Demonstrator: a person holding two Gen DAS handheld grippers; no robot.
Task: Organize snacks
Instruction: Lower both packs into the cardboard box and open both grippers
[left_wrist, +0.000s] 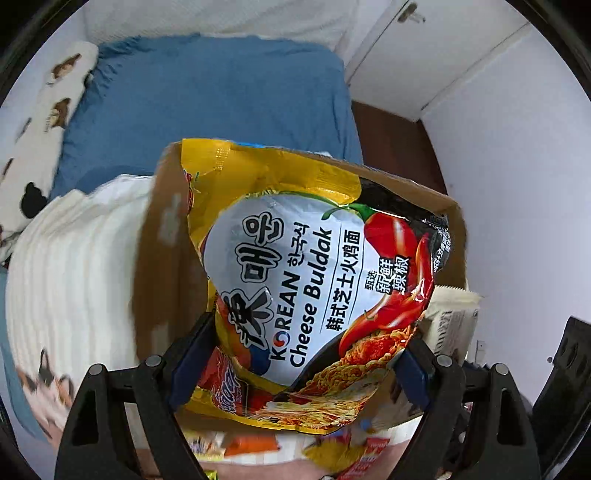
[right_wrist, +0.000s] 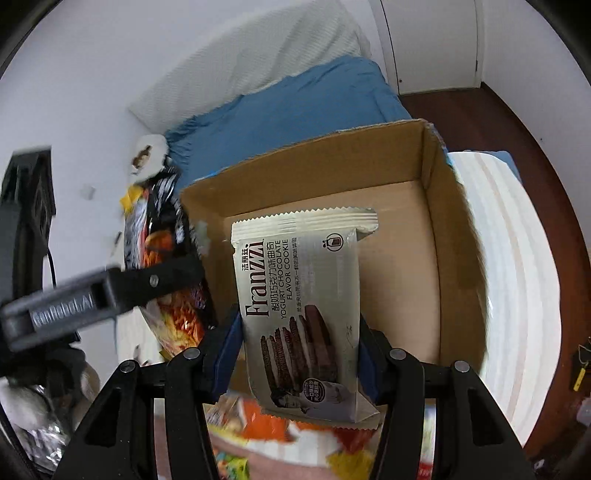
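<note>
My left gripper (left_wrist: 299, 362) is shut on a yellow and black Korean Cheese Buldak noodle packet (left_wrist: 314, 280), which hangs above the cardboard box (left_wrist: 166, 236). My right gripper (right_wrist: 301, 354) is shut on a cream Franzzi yogurt chocolate cookie pack (right_wrist: 301, 314), held over the open cardboard box (right_wrist: 428, 206). The box floor in the right wrist view shows bare. In that view the noodle packet (right_wrist: 166, 266) and the left gripper's finger (right_wrist: 147, 282) appear at the left, beside the box wall. The cookie pack (left_wrist: 450, 317) peeks out at the right of the left wrist view.
Several loose snack packets (right_wrist: 258, 432) lie on the table below both grippers. A white ribbed round tabletop (right_wrist: 517, 295) carries the box. Behind stands a bed with a blue sheet (left_wrist: 207, 103) and white pillow (right_wrist: 251, 62). Dark wooden floor (right_wrist: 498, 122) runs at the right.
</note>
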